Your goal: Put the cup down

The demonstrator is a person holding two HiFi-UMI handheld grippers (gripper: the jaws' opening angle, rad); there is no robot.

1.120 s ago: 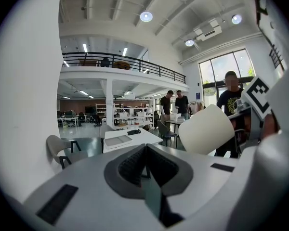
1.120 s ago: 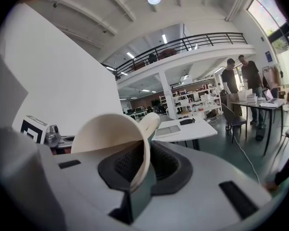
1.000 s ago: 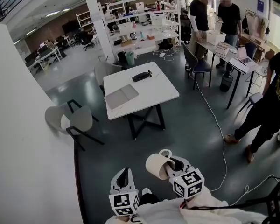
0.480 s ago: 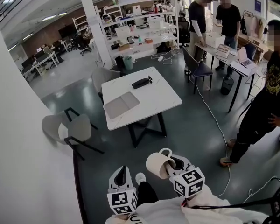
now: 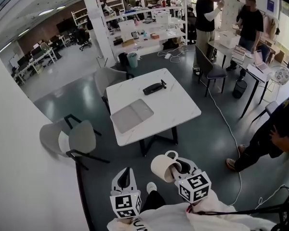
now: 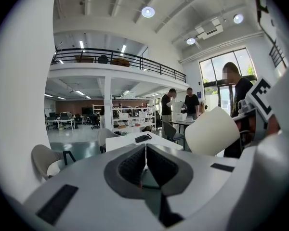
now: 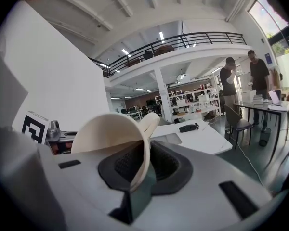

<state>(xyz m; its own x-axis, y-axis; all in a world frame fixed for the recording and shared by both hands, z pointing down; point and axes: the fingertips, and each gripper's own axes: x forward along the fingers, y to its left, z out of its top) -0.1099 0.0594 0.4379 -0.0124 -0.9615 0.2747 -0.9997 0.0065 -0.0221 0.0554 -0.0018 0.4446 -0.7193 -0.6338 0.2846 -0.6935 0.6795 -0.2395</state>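
Carefully, we hold the cup (image 5: 162,168), its wall pinched in our right gripper (image 5: 179,169), above the floor (image 5: 207,138), short of the white table (image 5: 183,105); our left gripper (image 5: 125,176) is closed, empty. We should land it upright.

Cream cup (image 5: 164,167), tipped sideways, rim pinched, above floor.

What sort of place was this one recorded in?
Most likely an open-plan office or lab workspace: rows of desks with monitors at the back, stocked shelving, and a railed mezzanine overhead.
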